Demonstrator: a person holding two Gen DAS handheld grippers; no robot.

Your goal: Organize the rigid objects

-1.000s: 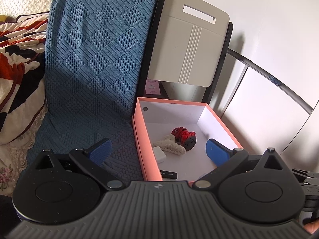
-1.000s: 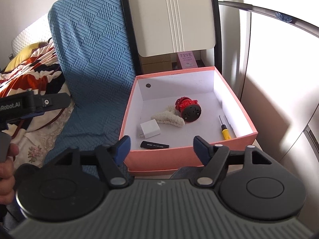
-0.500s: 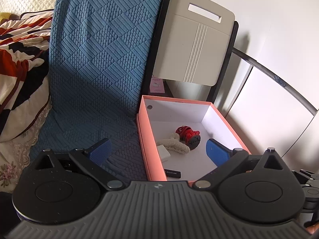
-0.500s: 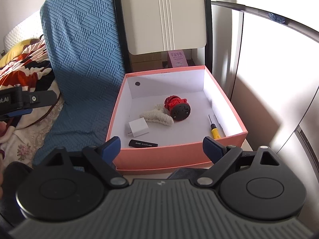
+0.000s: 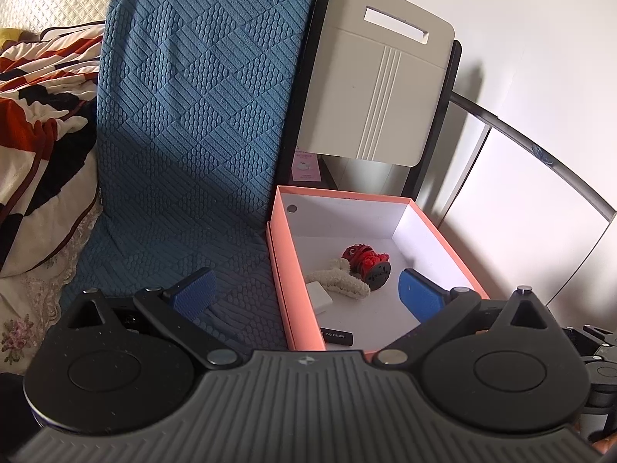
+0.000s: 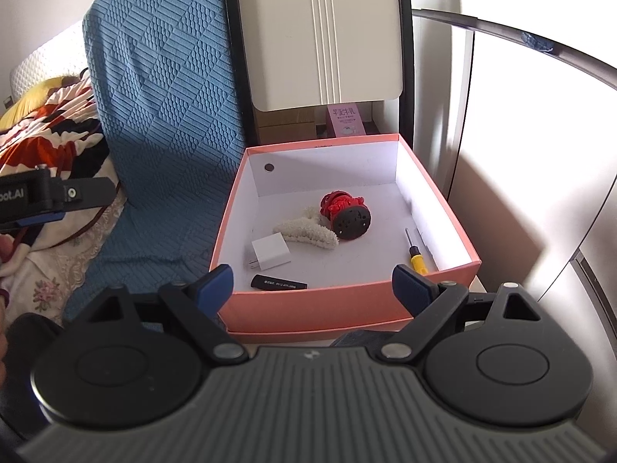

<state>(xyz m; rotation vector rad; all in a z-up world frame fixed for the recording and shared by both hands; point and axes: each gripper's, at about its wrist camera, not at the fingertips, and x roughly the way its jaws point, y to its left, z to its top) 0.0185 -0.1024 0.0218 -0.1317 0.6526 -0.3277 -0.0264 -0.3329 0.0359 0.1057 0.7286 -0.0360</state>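
Observation:
An open pink box [image 6: 339,306] with white inside holds a red carved figure on a black base [image 6: 345,212], a white fuzzy piece [image 6: 306,231], a white charger [image 6: 270,256], a black stick [image 6: 279,283] and a yellow-handled screwdriver [image 6: 416,256]. The box [image 5: 283,270] also shows in the left wrist view with the red figure [image 5: 366,260], charger [image 5: 320,297] and black stick [image 5: 337,337]. My right gripper [image 6: 314,289] is open and empty before the box's near wall. My left gripper [image 5: 306,295] is open and empty over the box's left wall.
A blue quilted cushion [image 6: 162,115] leans left of the box. A beige folded panel [image 6: 320,34] in a black frame stands behind it. A patterned blanket [image 5: 34,123] lies at far left. White cabinet fronts [image 6: 520,154] with a metal rail close the right.
Both cameras have shifted a little; the box has moved right in each view. The right gripper's jaws opened wider during the first half second. Nothing in the box has moved.

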